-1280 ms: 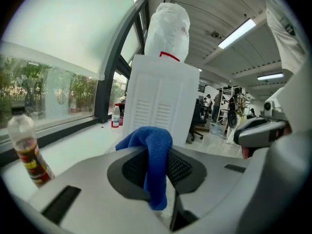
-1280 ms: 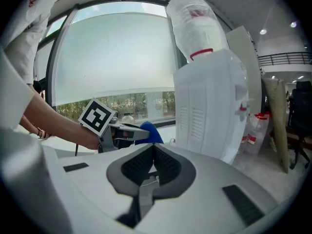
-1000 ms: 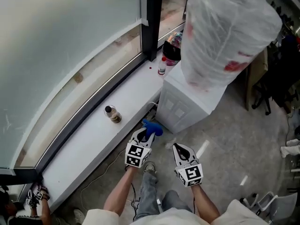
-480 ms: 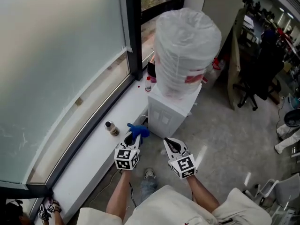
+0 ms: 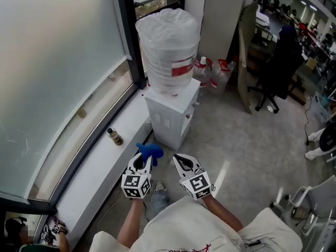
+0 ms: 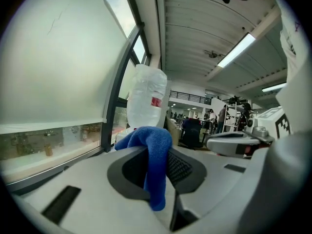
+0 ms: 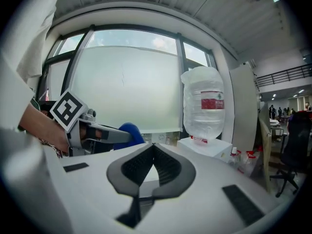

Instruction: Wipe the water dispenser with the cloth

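Facing one water dispenser (image 5: pixel 169 109): two hand-held grippers (image 5: pixel 143 160) (image 5: pixel 177 158), one cloth (image 5: pixel 150 150).

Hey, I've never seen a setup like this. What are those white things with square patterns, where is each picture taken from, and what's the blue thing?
No robot here: a person holds a two-jaw gripper in each hand, and the patterned cubes are part of them. The downward picture comes from a camera on the person's head. The other two come from cameras riding on each gripper, looking along its jaws. The left gripper is shut on a blue cloth. The right gripper is shut on nothing. Ahead stands a white water dispenser with a wrapped water bottle on top. A small bottle stands on the window sill.
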Demonstrator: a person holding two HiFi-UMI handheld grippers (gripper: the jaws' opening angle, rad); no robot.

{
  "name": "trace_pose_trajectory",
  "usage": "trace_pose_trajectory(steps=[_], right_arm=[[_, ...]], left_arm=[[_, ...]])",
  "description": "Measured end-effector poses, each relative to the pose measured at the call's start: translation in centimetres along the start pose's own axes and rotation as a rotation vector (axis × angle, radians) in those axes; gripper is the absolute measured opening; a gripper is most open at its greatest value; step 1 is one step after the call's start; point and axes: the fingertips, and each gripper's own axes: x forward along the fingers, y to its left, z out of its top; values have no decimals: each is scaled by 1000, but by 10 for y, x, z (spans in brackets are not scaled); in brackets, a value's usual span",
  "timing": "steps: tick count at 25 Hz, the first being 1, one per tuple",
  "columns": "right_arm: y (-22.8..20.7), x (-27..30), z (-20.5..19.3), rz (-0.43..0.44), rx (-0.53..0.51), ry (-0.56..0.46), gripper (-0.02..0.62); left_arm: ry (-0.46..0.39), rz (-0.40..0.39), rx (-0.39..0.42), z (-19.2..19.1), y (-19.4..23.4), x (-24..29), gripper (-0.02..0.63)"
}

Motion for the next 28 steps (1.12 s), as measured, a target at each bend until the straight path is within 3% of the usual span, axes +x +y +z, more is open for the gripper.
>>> trace_pose_trajectory(steps=[3,7,12,18,28], right_arm=[[11,-53,-8,-2,20,-16,15],[28,-118,-21,-19,33,-18,15],[45,-177,-36,-33,54,6,14],[51,-213,-45,-35,54,7,14],[61,-231,-44,-26,58,-3,14]], left_arm=[[-3,-11,29,-9,-51,-33,80],[-14,-22,6,-25,-114,-79,80],[9,-23,8,-52,-171,-121,80],[7,-12,11,-72,-200,-147,80],[0,-6,-8,-77,-215,-160,80]])
